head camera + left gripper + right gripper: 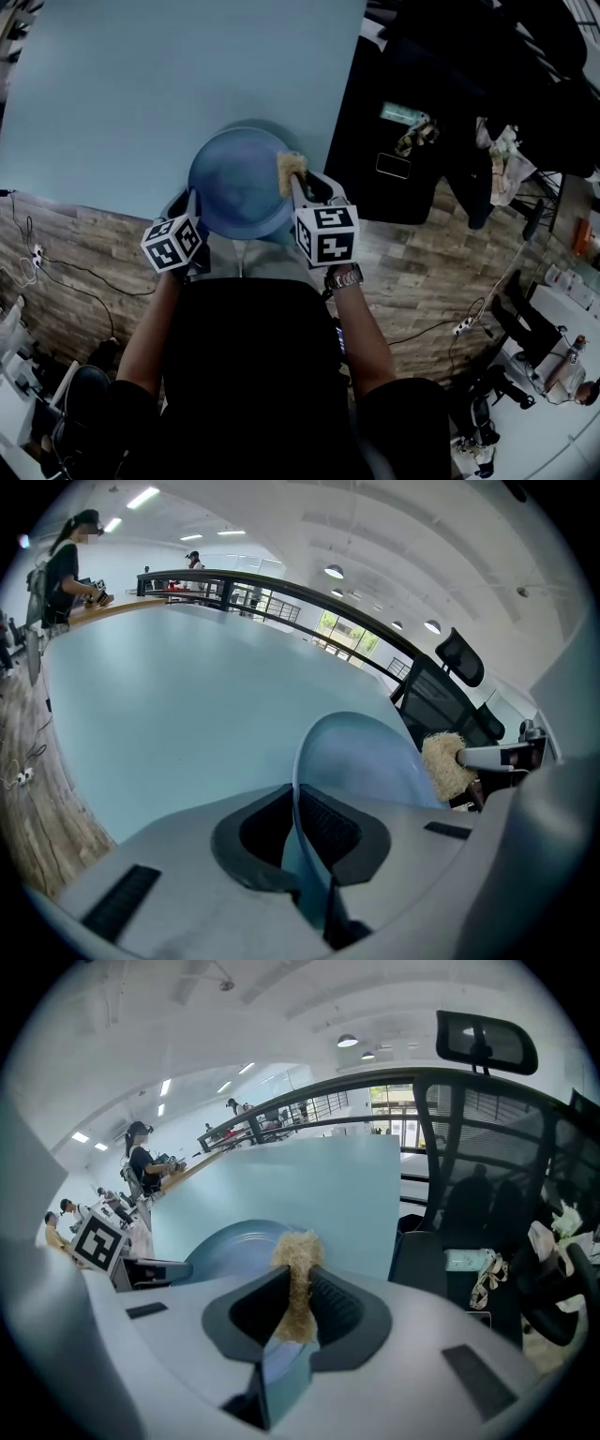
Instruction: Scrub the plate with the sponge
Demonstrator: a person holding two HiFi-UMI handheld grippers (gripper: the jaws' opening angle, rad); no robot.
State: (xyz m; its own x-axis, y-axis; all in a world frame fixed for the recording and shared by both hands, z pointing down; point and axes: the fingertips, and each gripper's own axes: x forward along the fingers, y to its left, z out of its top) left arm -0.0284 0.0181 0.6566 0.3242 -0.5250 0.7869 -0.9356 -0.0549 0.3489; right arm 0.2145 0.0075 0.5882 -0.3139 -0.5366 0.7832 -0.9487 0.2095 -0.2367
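Right hand-held gripper [297, 1290], half-hidden sponge [298, 1251], perhaps against plate [232, 1241].

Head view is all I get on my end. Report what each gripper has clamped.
Observer: The left gripper is shut on the rim of the plate, which stands edge-on between its pads.
Operator: Now the right one.
Observer: The right gripper is shut on the sponge, whose tuft pokes out past the jaw tips.
Operator: Confirm contact with the plate.
Observer: In the left gripper view the sponge sits at the plate's right edge; actual contact I cannot tell.
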